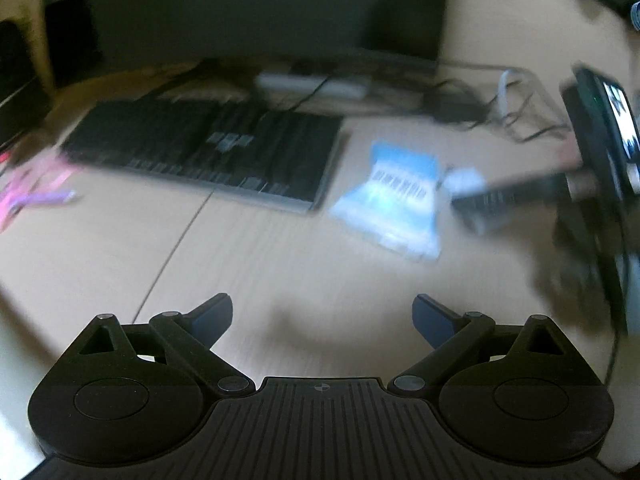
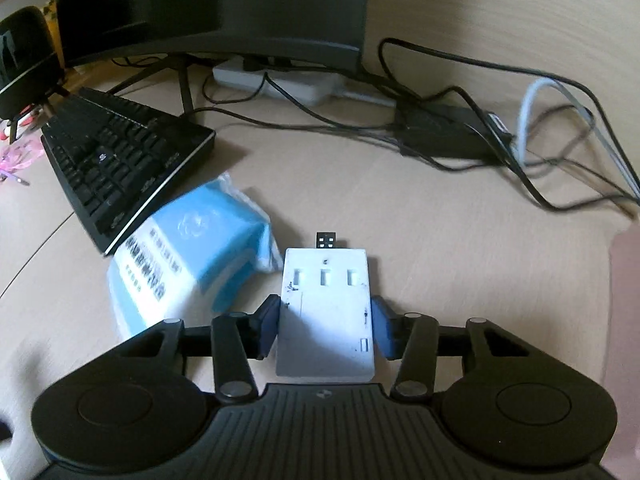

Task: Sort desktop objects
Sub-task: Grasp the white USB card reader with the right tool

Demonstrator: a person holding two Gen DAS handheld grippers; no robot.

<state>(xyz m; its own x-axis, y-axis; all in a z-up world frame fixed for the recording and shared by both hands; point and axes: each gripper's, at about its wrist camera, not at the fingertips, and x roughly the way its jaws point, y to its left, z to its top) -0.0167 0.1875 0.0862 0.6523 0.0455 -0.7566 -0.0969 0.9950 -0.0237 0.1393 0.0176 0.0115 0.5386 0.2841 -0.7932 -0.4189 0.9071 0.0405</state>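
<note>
My right gripper (image 2: 325, 330) is shut on a white USB hub (image 2: 326, 292); its blue pads press the hub's two long sides and the black plug points away from me. A blue and white tissue pack (image 2: 192, 264) lies just left of the hub, against the black keyboard's (image 2: 120, 160) corner. In the blurred left wrist view my left gripper (image 1: 322, 316) is open with nothing between its fingers, low over bare desk. Ahead of it are the keyboard (image 1: 208, 152) and the tissue pack (image 1: 392, 200), with the right gripper (image 1: 492, 196) and the white hub (image 1: 464, 178) at the right.
A monitor (image 2: 208, 8) stands at the back, with a white power strip (image 2: 276, 80) under it. A black box (image 2: 448, 132) with tangled cables lies at the back right. Pink items (image 1: 32, 192) lie at the far left. A blurred pinkish shape (image 2: 624, 320) fills the right edge.
</note>
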